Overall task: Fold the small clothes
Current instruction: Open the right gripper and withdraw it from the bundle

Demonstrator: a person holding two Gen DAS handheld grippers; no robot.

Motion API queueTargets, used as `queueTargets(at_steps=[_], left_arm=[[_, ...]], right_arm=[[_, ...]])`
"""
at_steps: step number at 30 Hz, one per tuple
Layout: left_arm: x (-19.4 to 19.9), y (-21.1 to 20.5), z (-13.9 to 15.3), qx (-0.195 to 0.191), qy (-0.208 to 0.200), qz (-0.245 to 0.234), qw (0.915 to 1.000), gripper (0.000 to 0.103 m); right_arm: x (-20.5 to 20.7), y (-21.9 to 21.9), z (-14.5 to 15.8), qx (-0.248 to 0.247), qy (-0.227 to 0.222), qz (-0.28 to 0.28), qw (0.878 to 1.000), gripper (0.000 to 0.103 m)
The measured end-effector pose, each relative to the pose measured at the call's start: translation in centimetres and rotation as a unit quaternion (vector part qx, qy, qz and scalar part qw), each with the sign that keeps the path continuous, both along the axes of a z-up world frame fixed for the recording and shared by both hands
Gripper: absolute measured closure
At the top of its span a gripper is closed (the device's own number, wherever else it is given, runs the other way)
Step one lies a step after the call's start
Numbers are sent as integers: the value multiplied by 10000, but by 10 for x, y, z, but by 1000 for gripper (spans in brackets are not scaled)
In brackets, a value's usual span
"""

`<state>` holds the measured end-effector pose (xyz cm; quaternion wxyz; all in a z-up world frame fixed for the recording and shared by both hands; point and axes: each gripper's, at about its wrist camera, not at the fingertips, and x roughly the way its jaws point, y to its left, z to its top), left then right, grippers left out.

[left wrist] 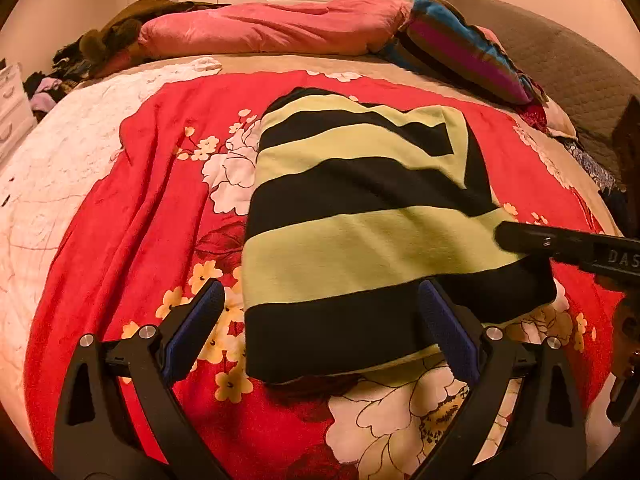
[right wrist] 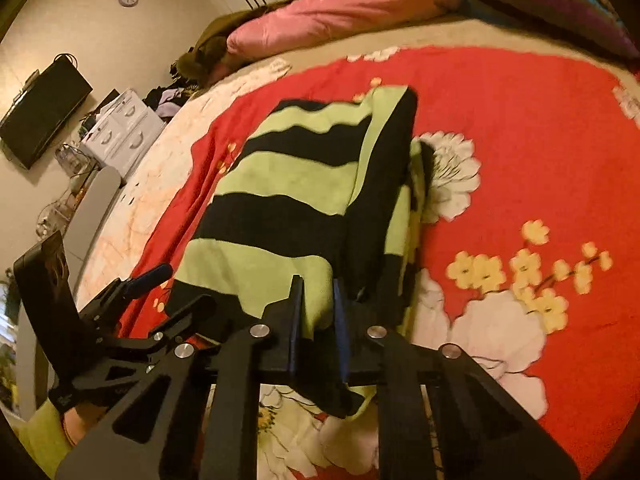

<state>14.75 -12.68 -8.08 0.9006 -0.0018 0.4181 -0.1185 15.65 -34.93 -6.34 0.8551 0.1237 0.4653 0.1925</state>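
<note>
A small garment with wide black and lime-green stripes [left wrist: 360,216] lies folded lengthwise on the red floral bedspread [left wrist: 160,208]. My left gripper [left wrist: 320,308] is open, its blue-padded fingers [left wrist: 196,320] straddling the garment's near end without holding it. My right gripper [right wrist: 318,312] is shut on the garment's near corner [right wrist: 280,216], with green cloth pinched between its pads. The right gripper's tip shows in the left wrist view [left wrist: 520,238] at the garment's right edge. The left gripper shows in the right wrist view [right wrist: 148,276] at the lower left.
A pink pillow [left wrist: 260,28] and a striped multicoloured blanket [left wrist: 460,48] lie at the head of the bed. A grey headboard [left wrist: 560,52] is on the right. White drawers [right wrist: 120,128], a wall screen [right wrist: 40,112] and a clothes pile [left wrist: 60,76] stand left of the bed.
</note>
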Motion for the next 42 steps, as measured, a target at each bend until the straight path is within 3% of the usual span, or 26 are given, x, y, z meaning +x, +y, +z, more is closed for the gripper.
queueTargets(at_steps=[5, 7, 18, 22, 24, 28, 30, 42], left_arm=[[4, 3, -7, -79, 197, 43, 9998, 12], [5, 3, -10, -76, 251, 50, 9996, 12], [5, 5, -14, -97, 321, 69, 9994, 12], [3, 6, -9, -128, 263, 71, 9995, 12], [1, 6, -5, -134, 228, 80, 9996, 12], [-6, 9, 8, -93, 119, 180, 9997, 10], [-11, 11, 18, -62, -8, 239, 9997, 10], [-48, 13, 74, -15, -599, 413, 9973, 9]], right_arm=[[1, 2, -17, -604, -17, -71, 9981, 90], [3, 5, -28, -771, 41, -108, 9970, 84], [4, 0, -33, -615, 78, -306, 9976, 67], [-5, -2, -21, -549, -25, -356, 9979, 59], [-11, -4, -12, -730, -178, -488, 9960, 32], [-27, -13, 13, -809, -531, -579, 9936, 21], [-38, -19, 27, -903, -742, -666, 9909, 8], [-81, -46, 80, -938, -1497, -1289, 9758, 5]])
